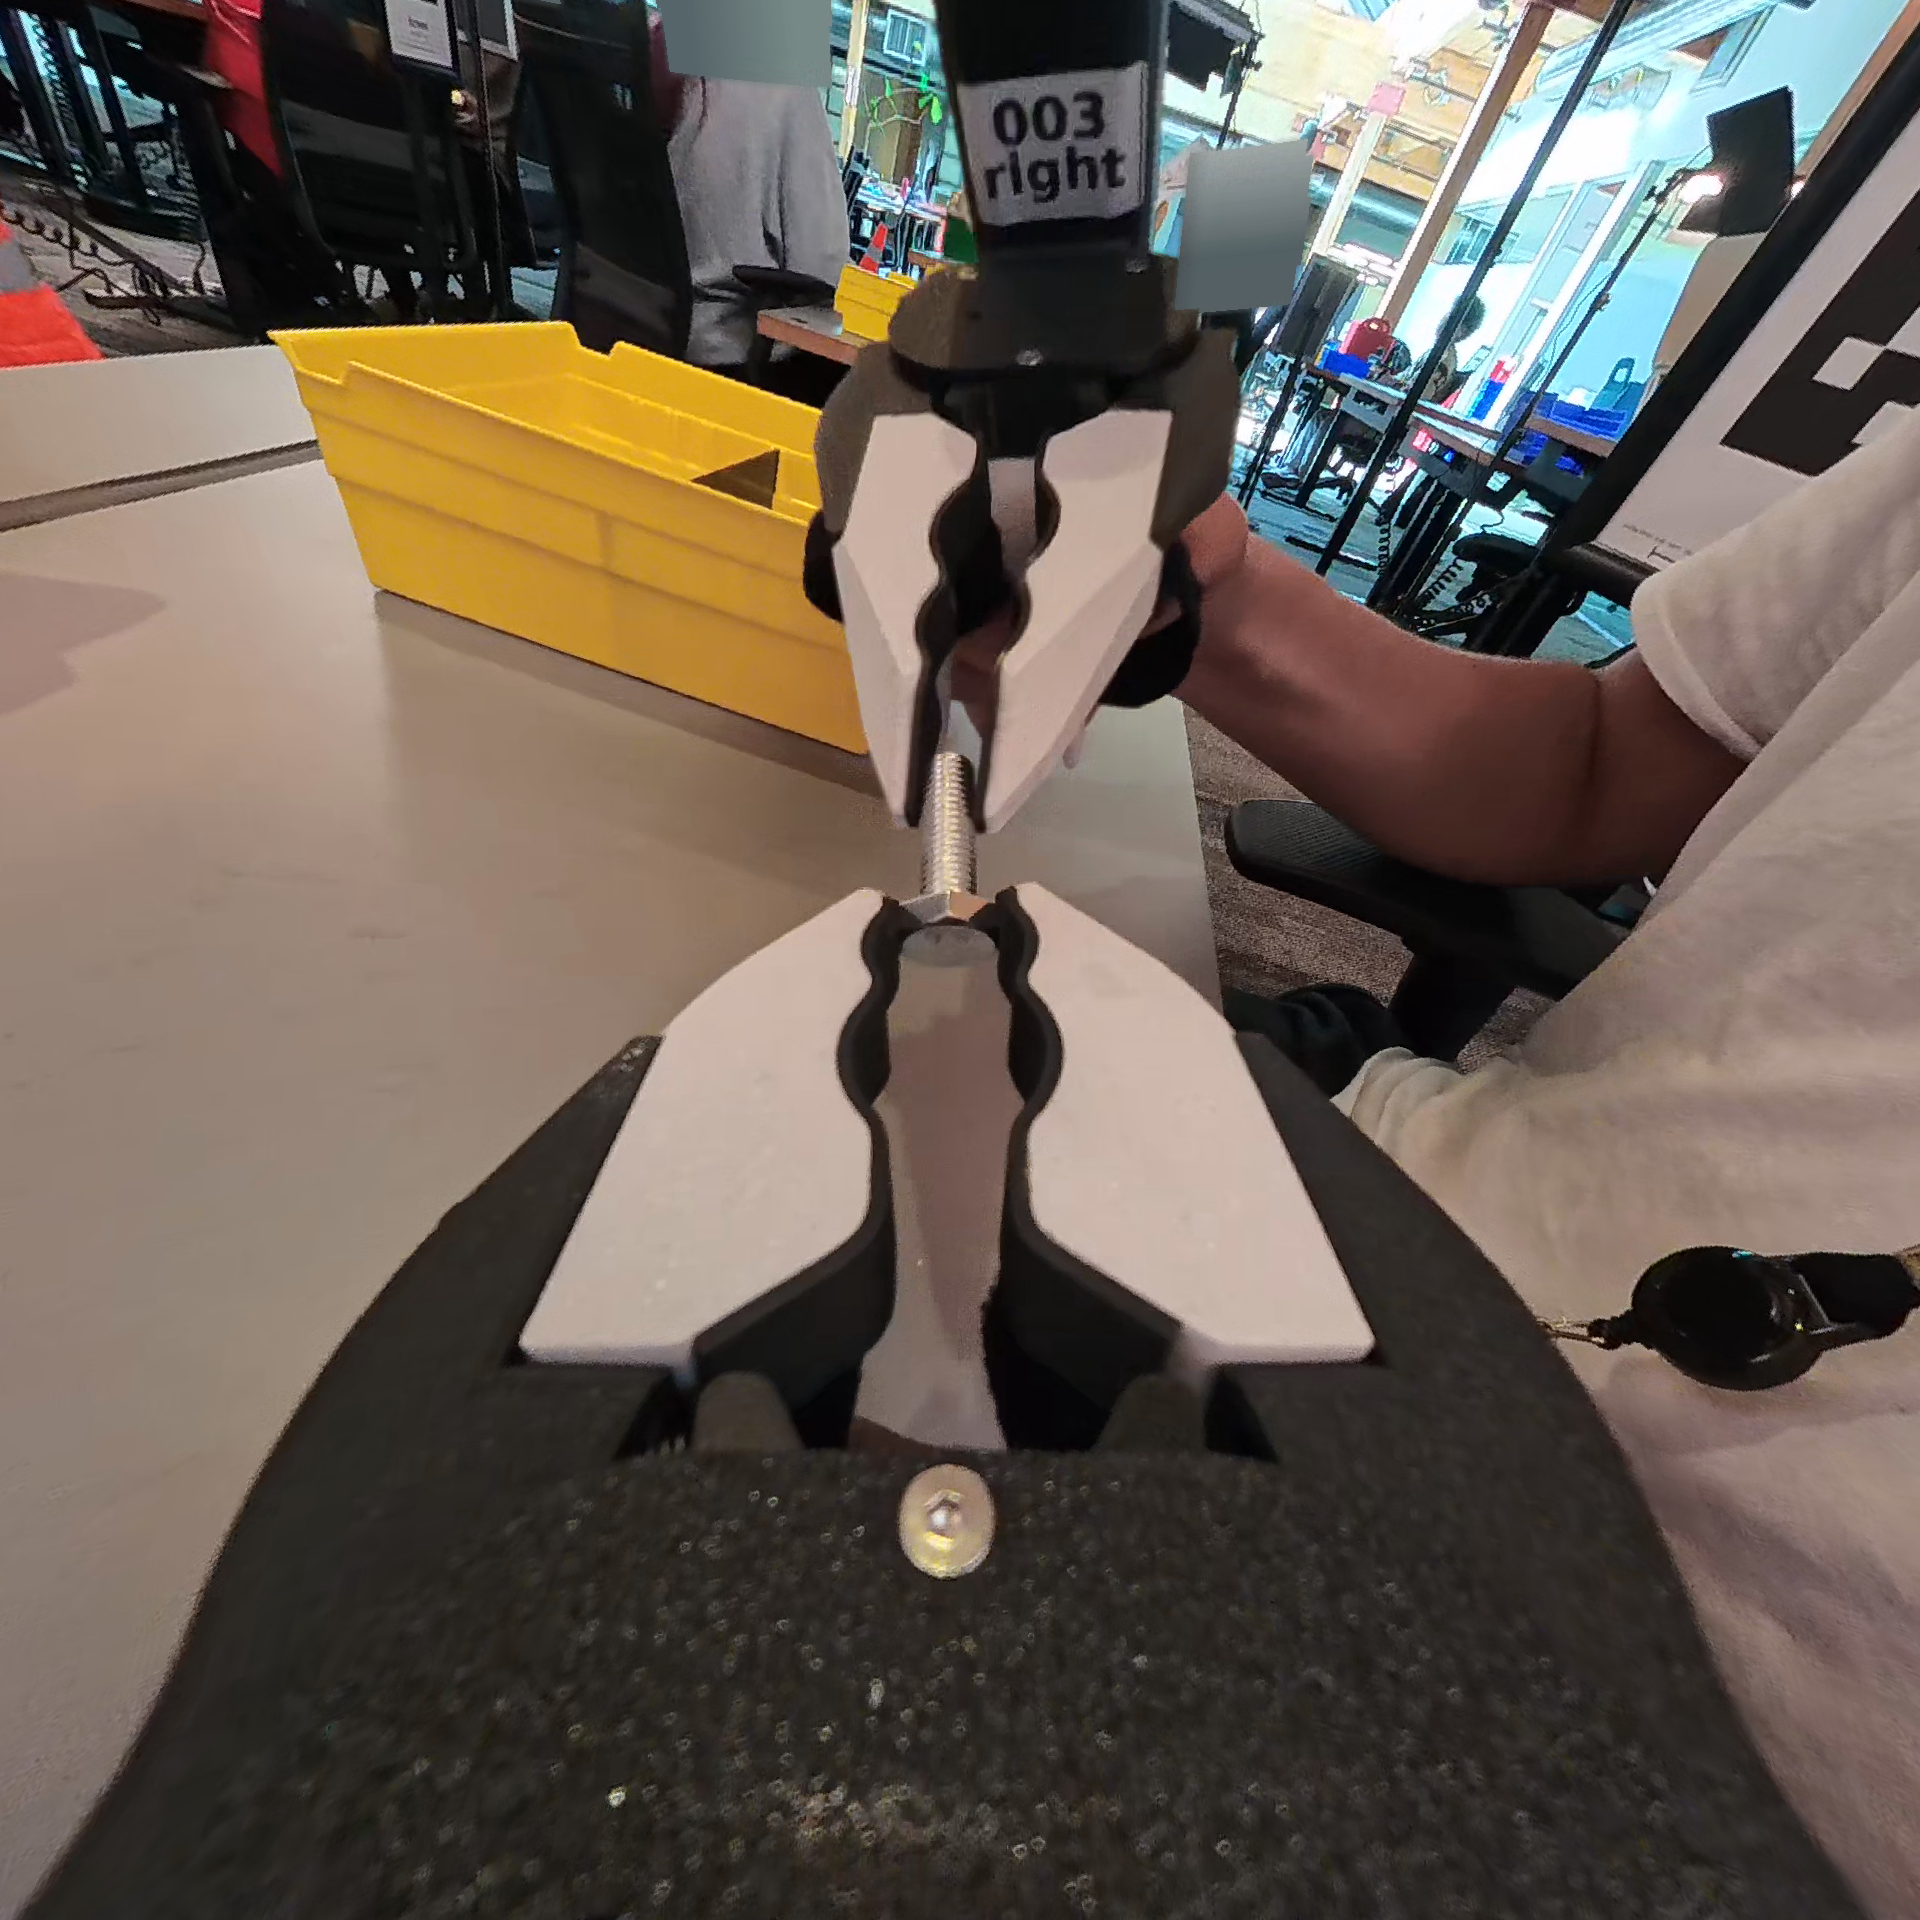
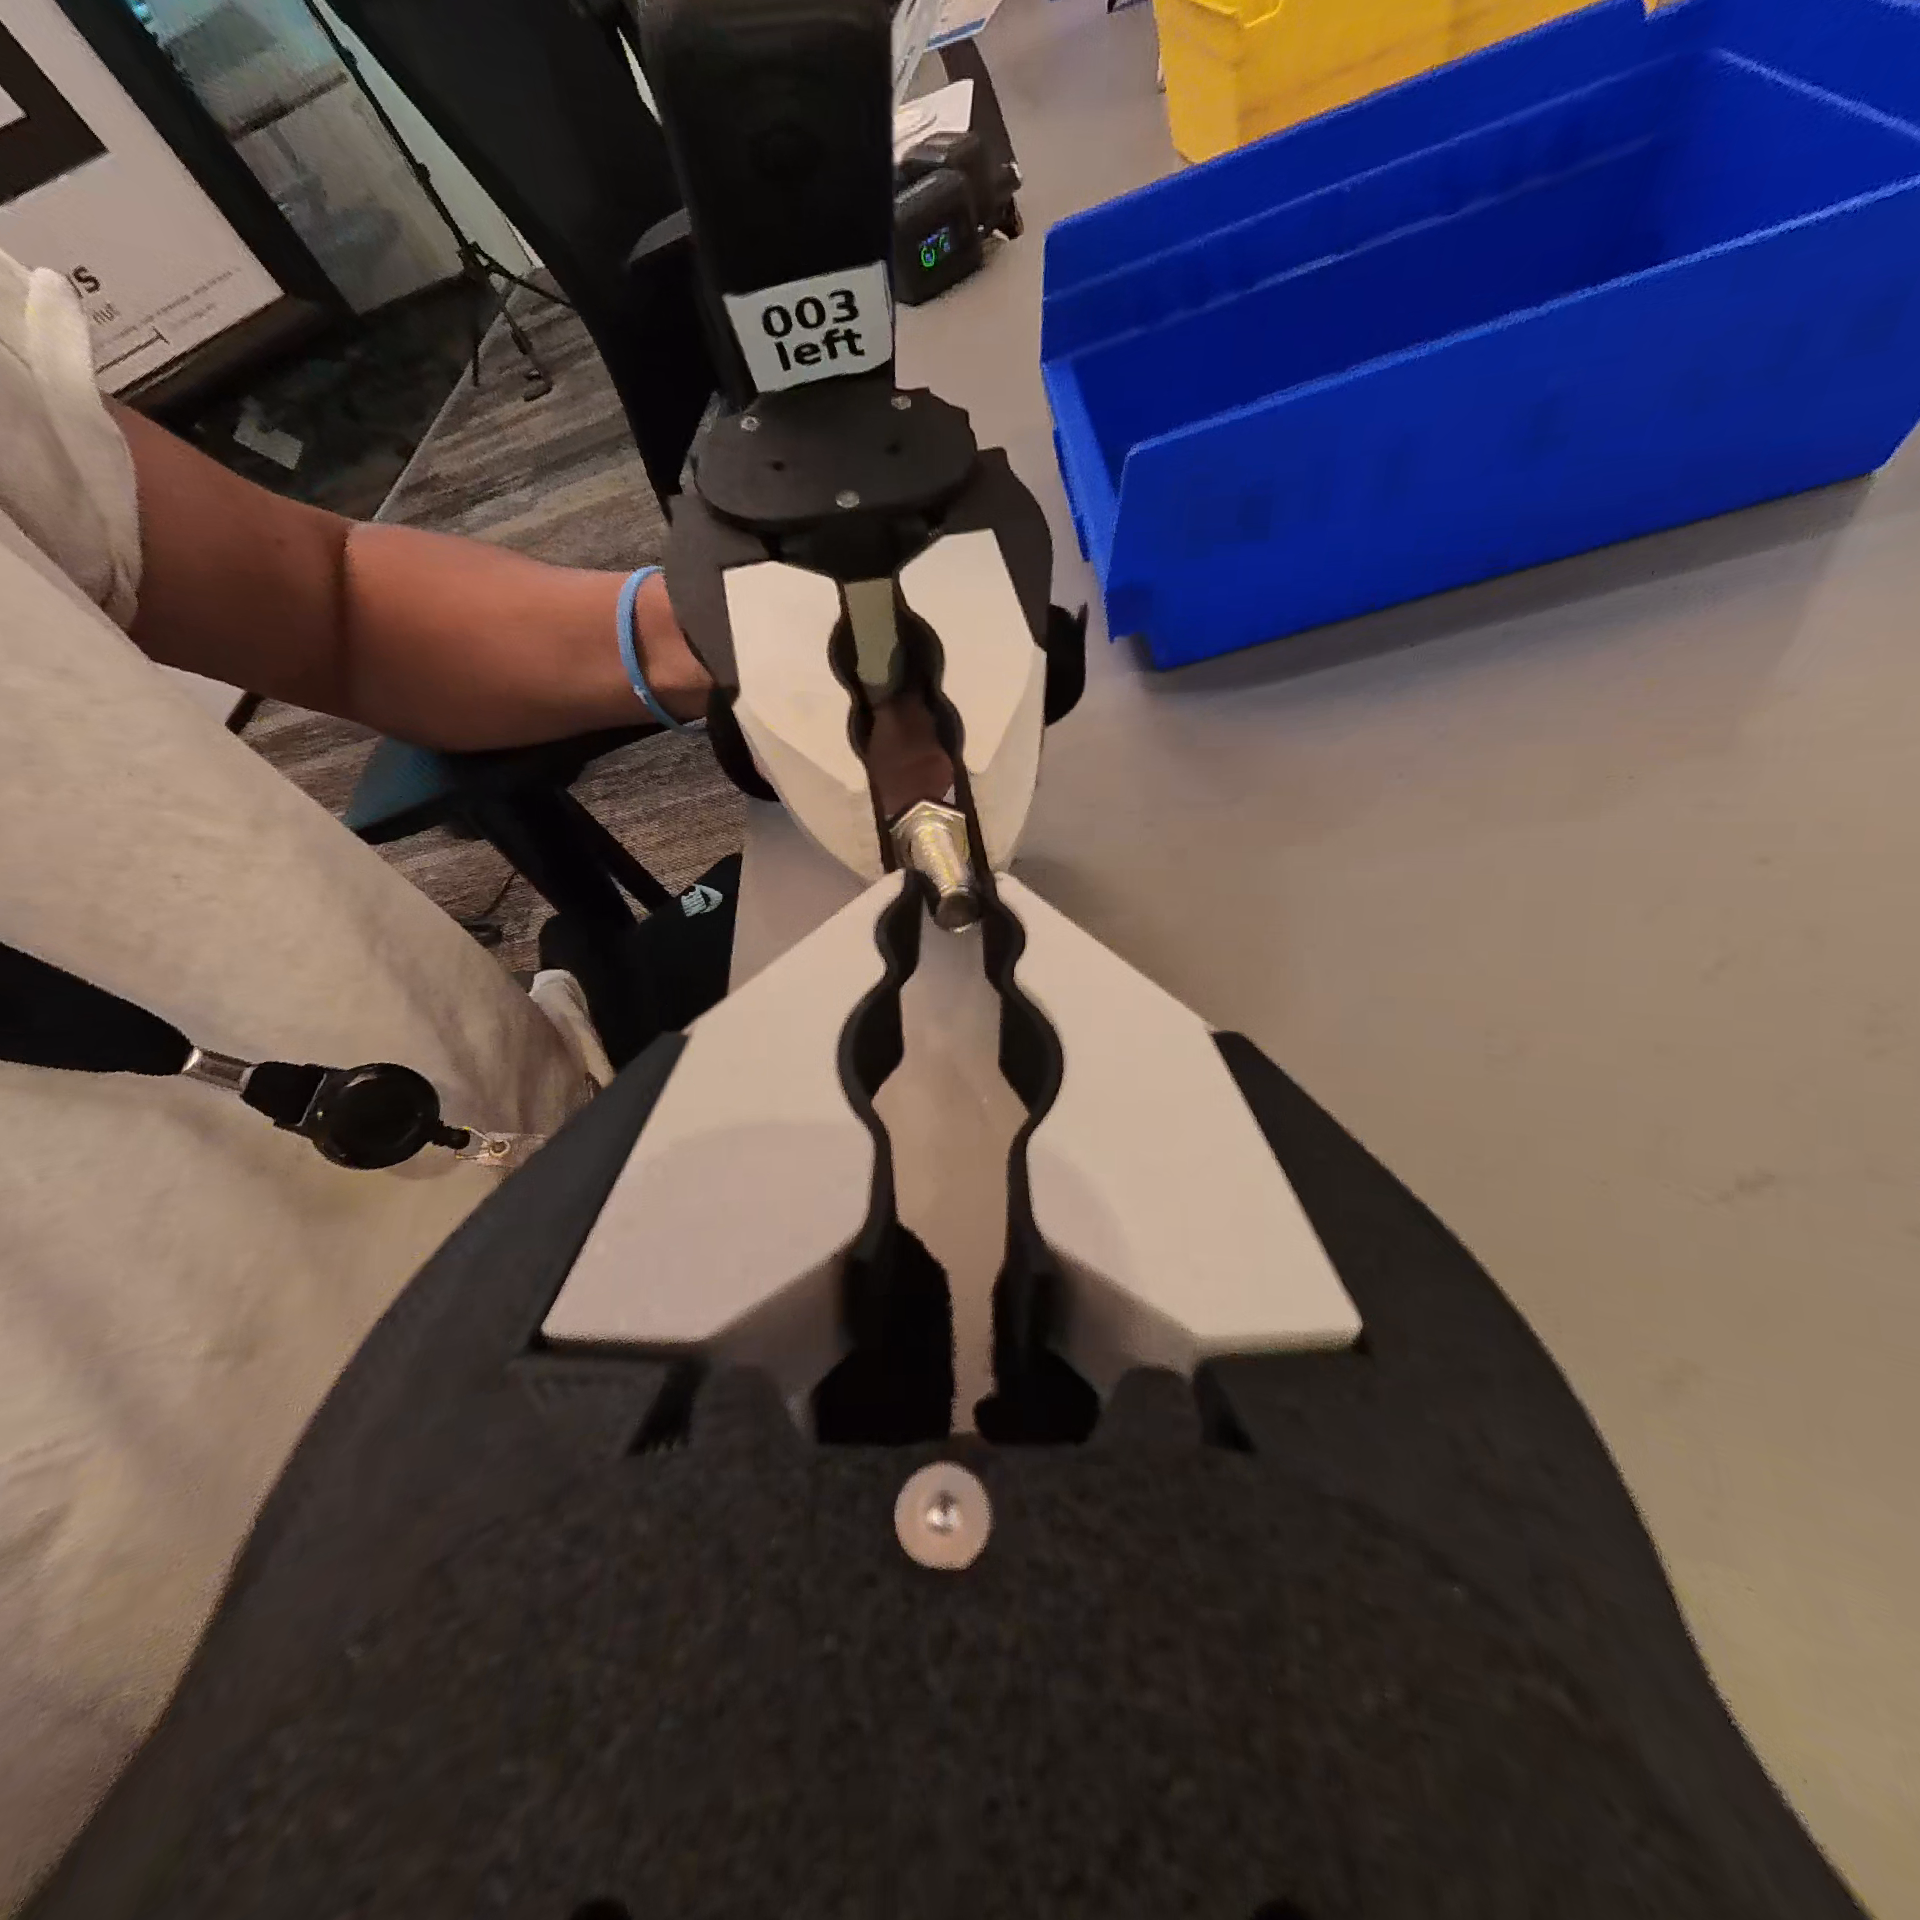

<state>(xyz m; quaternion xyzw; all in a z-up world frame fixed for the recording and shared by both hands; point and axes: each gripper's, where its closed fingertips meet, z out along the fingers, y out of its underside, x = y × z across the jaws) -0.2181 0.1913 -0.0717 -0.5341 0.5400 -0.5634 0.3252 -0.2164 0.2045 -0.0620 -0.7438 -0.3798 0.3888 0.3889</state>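
Left gripper [image 1: 943,920]: clamped on the hex head of a bolt [image 1: 948,831], tips at 12 o'clock of its own view; seen again from the right wrist view [image 2: 928,831] with the head between the tips.
Right gripper [image 2: 951,902]: closed on the threaded end of the same bolt [image 2: 940,862]; in the left wrist view [image 1: 948,795] pointing down from 12 o'clock, tips pinching the thread.
Bolt: silver, held in the air between both tools, above the table edge.
Table [image 1: 260,883]: pale grey, below both tools.
Yellow bin [image 1: 561,520]: on the table at 11 o'clock of the left wrist view.
Blue bin [image 2: 1455,364]: on the table at 1 o'clock of the right wrist view.
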